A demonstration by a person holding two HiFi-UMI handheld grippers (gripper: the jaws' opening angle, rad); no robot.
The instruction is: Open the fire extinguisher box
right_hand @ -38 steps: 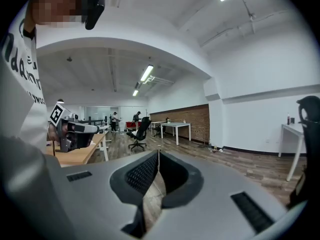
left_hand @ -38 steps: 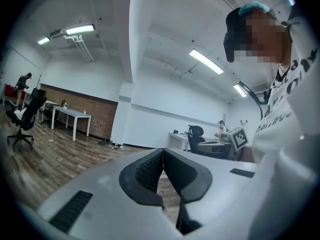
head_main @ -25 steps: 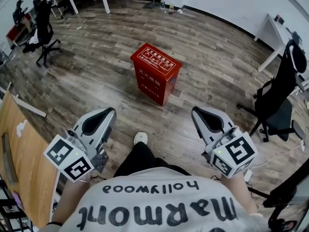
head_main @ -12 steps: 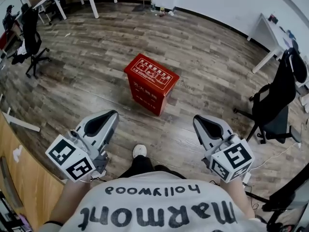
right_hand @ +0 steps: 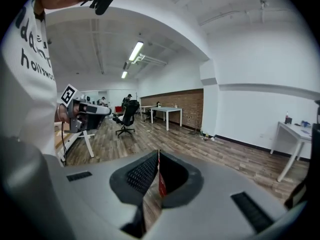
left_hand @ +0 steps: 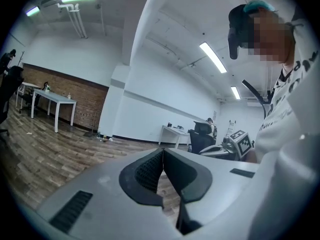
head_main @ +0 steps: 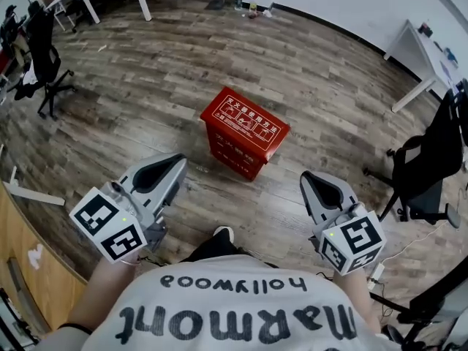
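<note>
The red box (head_main: 238, 154) stands shut on the floor (head_main: 146, 86) ahead, well apart from my left tool (head_main: 178, 163) and right tool (head_main: 310, 179), both pressed together and empty, so I approach squarely toward its lid (head_main: 247, 123).

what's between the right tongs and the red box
Only bare wood floor. The head view shows nothing lying between the right tongs and the box.
</note>
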